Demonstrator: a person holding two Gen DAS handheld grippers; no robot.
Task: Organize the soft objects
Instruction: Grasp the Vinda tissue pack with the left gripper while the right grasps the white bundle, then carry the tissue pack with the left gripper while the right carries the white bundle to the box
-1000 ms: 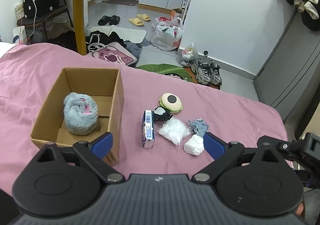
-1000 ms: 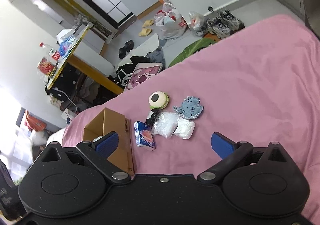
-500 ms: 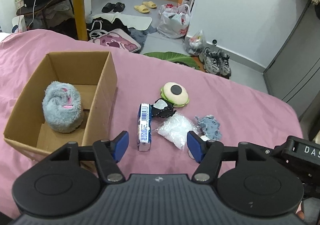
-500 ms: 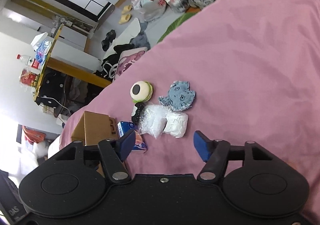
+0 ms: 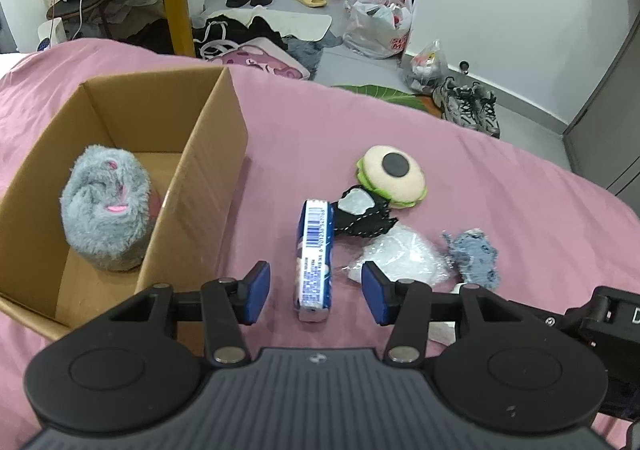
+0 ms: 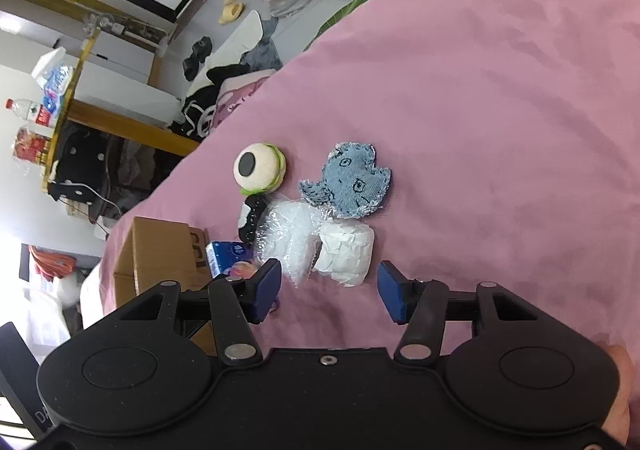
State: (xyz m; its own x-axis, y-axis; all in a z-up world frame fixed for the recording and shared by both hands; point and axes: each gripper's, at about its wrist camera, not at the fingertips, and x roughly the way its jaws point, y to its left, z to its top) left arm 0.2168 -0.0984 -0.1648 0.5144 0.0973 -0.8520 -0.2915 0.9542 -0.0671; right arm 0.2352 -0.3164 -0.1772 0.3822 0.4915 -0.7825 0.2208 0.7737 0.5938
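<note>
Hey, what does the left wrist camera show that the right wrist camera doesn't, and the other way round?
Only the left wrist view looks into the cardboard box, where a grey plush toy sits, and shows the tissue pack between the open left gripper fingers.

Only the right wrist view shows the white paper roll in full, ahead of the open right gripper, and the face drawn on the denim patch.

Both show the eyeball plush, bubble wrap and pink bedsheet.
</note>
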